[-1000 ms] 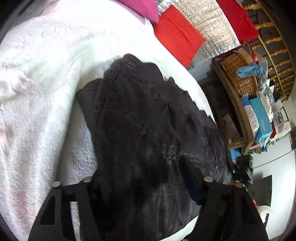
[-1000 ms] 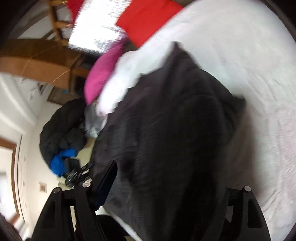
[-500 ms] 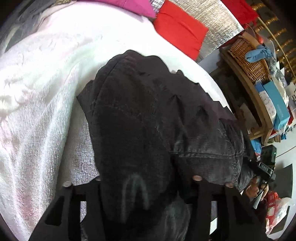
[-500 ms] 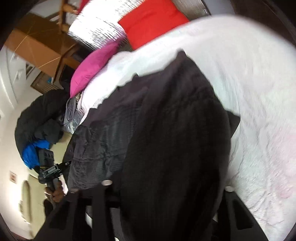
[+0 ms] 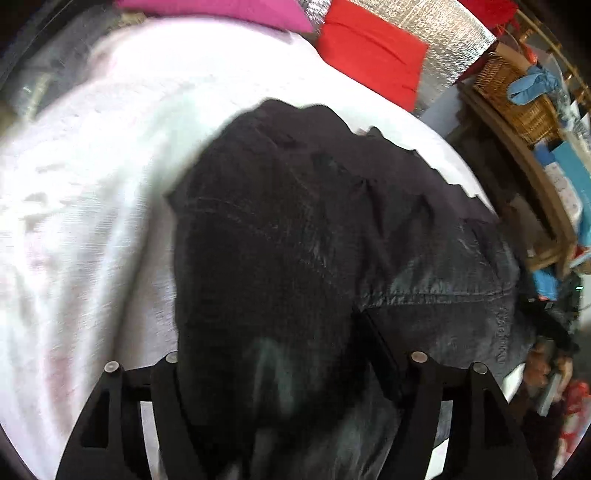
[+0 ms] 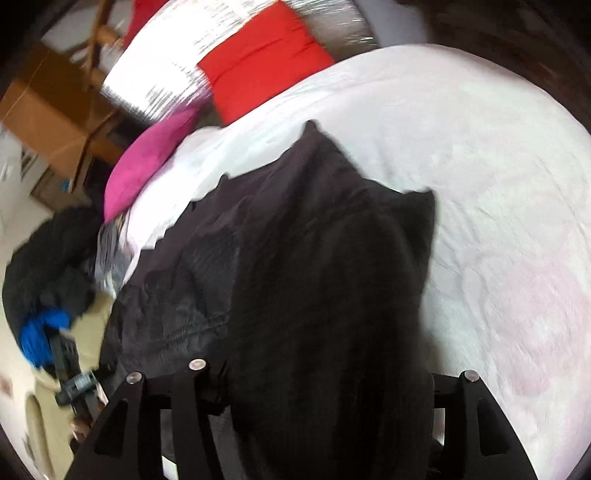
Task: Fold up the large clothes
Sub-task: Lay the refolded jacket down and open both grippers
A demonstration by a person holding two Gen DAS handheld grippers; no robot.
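Note:
A large black garment [image 5: 295, 229] lies bunched on the white bed cover [image 5: 92, 192], with a shinier quilted part [image 5: 443, 295] toward the bed's right edge. My left gripper [image 5: 291, 356] stands over its near end; a thick fold fills the space between the fingers while the jaws are opening. In the right wrist view the same black garment [image 6: 325, 280] runs up from my right gripper [image 6: 332, 369]. Its jaws are opening too, with a dark fold between them and a gap beside the left finger [image 6: 195, 373].
Red cushion [image 5: 369, 51] and pink cushion [image 5: 221, 11] lie at the bed's far end before a silver sheet [image 5: 443, 40]. A wooden shelf with a wicker basket [image 5: 517, 99] stands to the right. Dark and blue clothes [image 6: 44, 295] pile on the floor.
Both grippers narrowed onto the black fabric half a second ago and now stand wider again. The left view has slid across the garment; the fold lies more bunched near the fingers.

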